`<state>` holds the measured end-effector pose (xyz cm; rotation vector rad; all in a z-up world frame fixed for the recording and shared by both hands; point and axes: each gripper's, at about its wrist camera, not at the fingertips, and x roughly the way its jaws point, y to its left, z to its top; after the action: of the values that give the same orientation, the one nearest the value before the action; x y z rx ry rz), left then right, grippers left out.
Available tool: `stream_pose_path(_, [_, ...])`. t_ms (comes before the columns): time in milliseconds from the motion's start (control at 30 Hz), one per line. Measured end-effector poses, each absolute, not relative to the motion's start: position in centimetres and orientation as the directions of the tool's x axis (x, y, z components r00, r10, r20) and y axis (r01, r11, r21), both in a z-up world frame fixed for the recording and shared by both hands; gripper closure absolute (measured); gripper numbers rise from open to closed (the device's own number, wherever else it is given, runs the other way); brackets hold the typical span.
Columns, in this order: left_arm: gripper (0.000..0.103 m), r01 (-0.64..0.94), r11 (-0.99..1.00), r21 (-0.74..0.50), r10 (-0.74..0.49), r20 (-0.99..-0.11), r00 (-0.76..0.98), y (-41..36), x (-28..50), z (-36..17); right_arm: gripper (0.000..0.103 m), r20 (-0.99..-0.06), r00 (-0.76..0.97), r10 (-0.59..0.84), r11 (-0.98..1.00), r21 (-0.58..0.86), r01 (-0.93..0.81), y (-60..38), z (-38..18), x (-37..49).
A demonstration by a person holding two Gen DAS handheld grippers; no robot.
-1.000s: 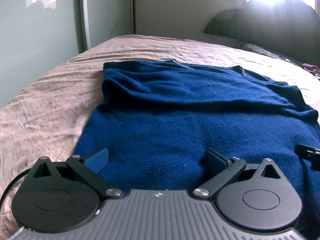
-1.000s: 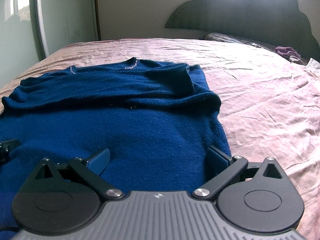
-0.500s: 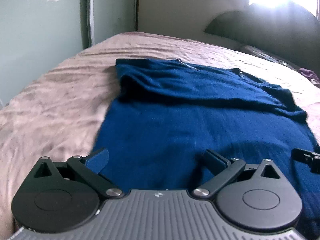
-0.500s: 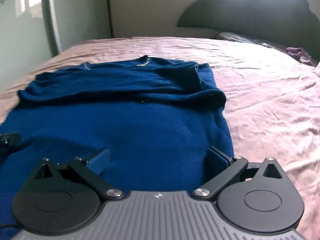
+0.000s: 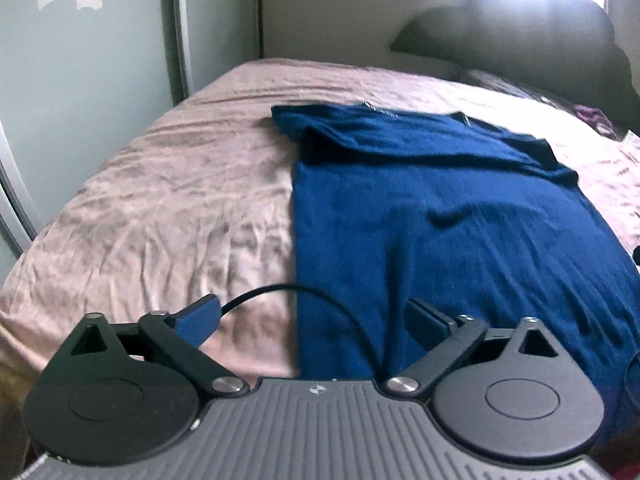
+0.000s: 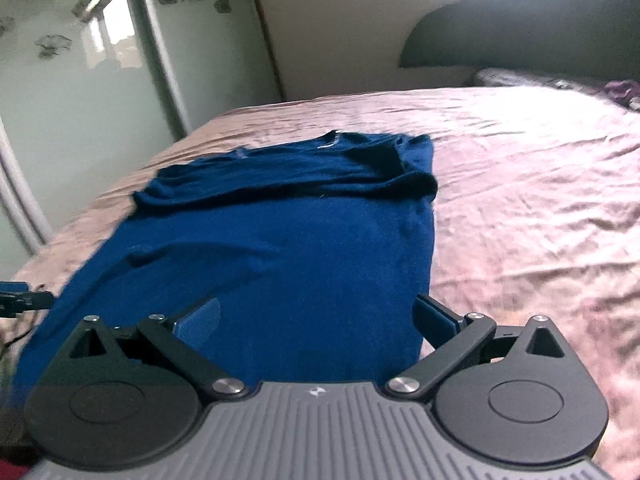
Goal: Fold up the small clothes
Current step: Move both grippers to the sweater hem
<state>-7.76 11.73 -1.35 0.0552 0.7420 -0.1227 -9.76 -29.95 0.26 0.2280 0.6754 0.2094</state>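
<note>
A dark blue knit sweater (image 5: 460,216) lies flat on the pink bed, collar at the far end, with its sleeves folded across the chest. It also shows in the right wrist view (image 6: 288,232). My left gripper (image 5: 316,316) is open and empty, above the sweater's near left edge, straddling it. My right gripper (image 6: 320,320) is open and empty, above the sweater's near right part. The left gripper's tip shows at the left edge of the right wrist view (image 6: 20,300).
The pink wrinkled bedsheet (image 5: 160,208) surrounds the sweater. A black cable (image 5: 280,292) arcs across near the left gripper. A dark headboard (image 6: 540,20) and a purple cloth (image 6: 624,90) are at the far right. Glass wardrobe doors (image 6: 80,80) stand at the left.
Both grippers have pulled back and risen from the sweater, staying open. The left view has shifted left, now showing the sweater's left edge and bare sheet. The sweater has not moved.
</note>
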Motion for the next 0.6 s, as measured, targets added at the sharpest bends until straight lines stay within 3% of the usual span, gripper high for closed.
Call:
stream_pose_path(100, [0.013,0.145,0.989,0.011,-0.098,-0.687,0.72,12.5,-8.9,-1.0,0.0,-0.597,0.745,0.297,0.943,0.306,-0.13,-30.8,0.6,-11.3])
stream_pose_path(233, [0.009,-0.036,0.993,0.116,0.1,-0.617,0.78,14.5,-10.2,1.1,0.0,-0.62,0.726,0.297,0.944,0.304,-0.127,-31.8,1.1,-13.5])
stream_pose_path(400, [0.002,-0.402,0.885,0.236,0.466,-0.432,0.772,18.2,-11.5,5.8,0.0,-0.638,0.708,0.302,0.942,0.315,-0.118,-32.8,1.4,-15.1])
stream_pose_path(500, [0.0,-0.516,0.794,0.321,0.602,-0.297,0.741,19.0,-12.7,7.7,0.0,-0.654,0.699,0.29,0.949,0.293,-0.119,-33.0,1.6,-15.7])
stream_pose_path(600, [0.0,-0.522,0.741,0.421,0.643,-0.223,0.733,18.1,-13.3,8.3,0.0,-0.675,0.676,0.296,0.949,0.288,-0.129,-32.9,1.6,-16.0])
